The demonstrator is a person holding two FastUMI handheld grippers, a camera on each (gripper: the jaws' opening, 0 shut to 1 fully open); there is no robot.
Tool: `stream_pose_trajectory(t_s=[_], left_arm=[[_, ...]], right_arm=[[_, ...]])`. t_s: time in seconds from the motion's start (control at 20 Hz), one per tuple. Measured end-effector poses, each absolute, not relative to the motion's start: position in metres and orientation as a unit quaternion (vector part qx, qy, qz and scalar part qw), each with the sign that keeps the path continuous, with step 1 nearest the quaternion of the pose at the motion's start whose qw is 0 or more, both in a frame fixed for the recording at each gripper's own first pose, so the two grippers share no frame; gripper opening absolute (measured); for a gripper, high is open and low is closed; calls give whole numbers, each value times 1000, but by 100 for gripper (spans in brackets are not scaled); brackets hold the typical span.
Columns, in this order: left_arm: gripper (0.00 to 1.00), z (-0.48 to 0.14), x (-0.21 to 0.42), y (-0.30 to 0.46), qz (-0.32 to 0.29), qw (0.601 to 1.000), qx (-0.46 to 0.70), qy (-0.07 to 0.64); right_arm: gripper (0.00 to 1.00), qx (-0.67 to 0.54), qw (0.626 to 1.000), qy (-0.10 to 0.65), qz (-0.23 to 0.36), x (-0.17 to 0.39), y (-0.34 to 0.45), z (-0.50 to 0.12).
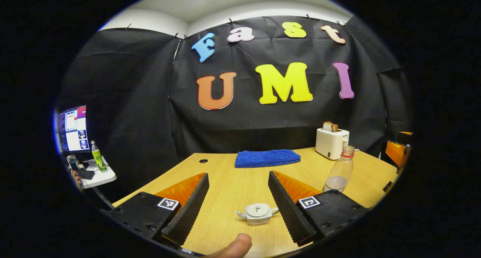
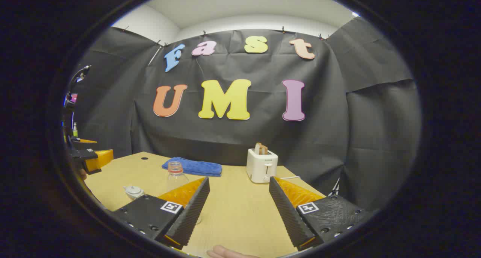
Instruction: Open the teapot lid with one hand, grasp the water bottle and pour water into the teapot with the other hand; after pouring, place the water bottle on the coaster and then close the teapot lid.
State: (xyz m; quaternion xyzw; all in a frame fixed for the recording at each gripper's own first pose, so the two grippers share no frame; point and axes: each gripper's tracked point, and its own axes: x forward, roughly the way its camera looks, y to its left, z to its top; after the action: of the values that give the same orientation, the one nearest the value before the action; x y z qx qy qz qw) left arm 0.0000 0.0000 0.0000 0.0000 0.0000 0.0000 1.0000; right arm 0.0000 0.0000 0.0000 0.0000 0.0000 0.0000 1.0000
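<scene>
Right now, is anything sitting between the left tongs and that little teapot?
Nothing visible. The teapot sits on bare table just ahead of the open left tongs, lid still on. The water bottle stands off to one side and the blue towel lies farther back.

- A light wooden table [image 1: 225, 182] carries everything, with a small round hole near its far left corner.
- White teapot [image 1: 258, 213], lid on, sits at the near side.
- Uncapped water bottle [image 1: 340, 171] stands to its right.
- Folded blue towel [image 1: 266, 158] lies at the back.
- White toaster [image 1: 331, 142] holding bread stands back right.
</scene>
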Motion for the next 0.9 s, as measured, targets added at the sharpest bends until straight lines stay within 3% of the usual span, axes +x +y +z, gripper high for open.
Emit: stream_pose_trajectory(t_s=[0.9], left_arm=[[99, -8, 6, -4, -4, 1000, 4, 10]], right_arm=[[97, -12, 1000, 3, 0, 2, 4, -3]])
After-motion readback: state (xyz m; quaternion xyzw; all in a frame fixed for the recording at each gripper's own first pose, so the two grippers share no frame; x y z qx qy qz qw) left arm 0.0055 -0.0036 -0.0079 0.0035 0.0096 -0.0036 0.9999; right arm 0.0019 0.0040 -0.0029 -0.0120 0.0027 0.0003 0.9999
